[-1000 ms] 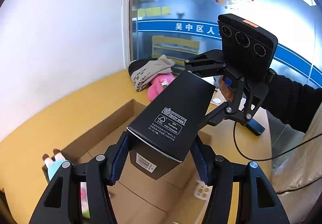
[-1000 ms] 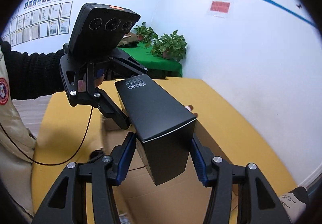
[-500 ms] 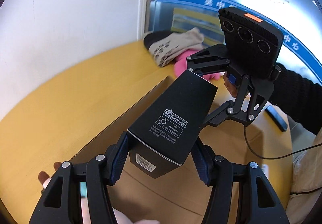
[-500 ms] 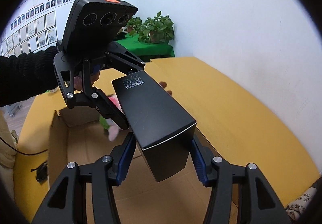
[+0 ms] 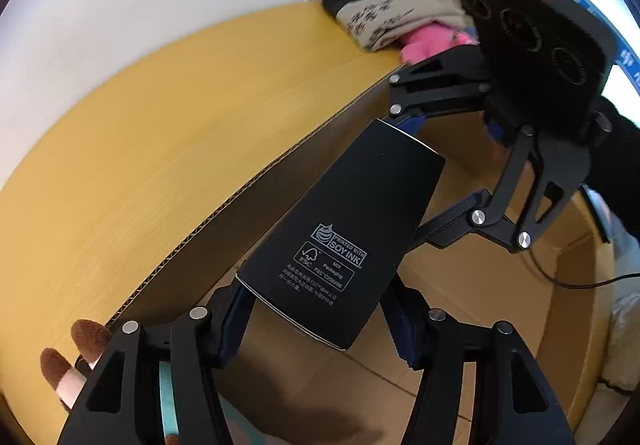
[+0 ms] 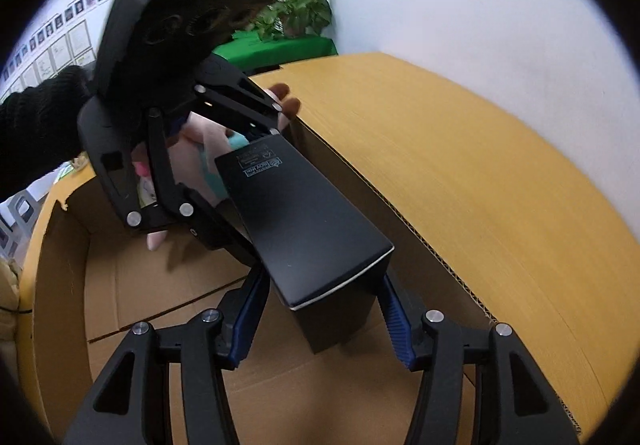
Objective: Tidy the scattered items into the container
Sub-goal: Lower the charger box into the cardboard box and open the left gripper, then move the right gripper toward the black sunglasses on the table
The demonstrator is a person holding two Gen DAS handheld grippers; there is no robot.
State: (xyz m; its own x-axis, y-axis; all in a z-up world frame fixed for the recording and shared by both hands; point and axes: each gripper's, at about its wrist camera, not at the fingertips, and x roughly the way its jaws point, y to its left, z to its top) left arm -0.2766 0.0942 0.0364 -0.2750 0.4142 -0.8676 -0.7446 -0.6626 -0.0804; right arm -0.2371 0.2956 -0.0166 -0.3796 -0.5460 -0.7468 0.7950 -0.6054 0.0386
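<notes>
A long black box (image 5: 352,229) is held at both ends, inside the open cardboard container (image 5: 248,189), low above its floor and beside its long wall. My left gripper (image 5: 316,325) is shut on the near end in the left wrist view. My right gripper (image 6: 316,309) is shut on the other end of the box (image 6: 300,221). Each gripper shows in the other's view, the right one (image 5: 448,125) and the left one (image 6: 240,149). A plush doll (image 6: 192,149) lies in the container (image 6: 120,277) behind the left gripper.
The container sits on a yellow table (image 5: 140,133) against a white wall. A pile of patterned cloth (image 5: 396,17) and a pink plush (image 5: 424,41) lie on the table beyond the container. A cable (image 5: 568,281) hangs from the right gripper.
Both grippers have lowered the black box from above the container down into it, close to the long wall. Both grips stayed shut.
</notes>
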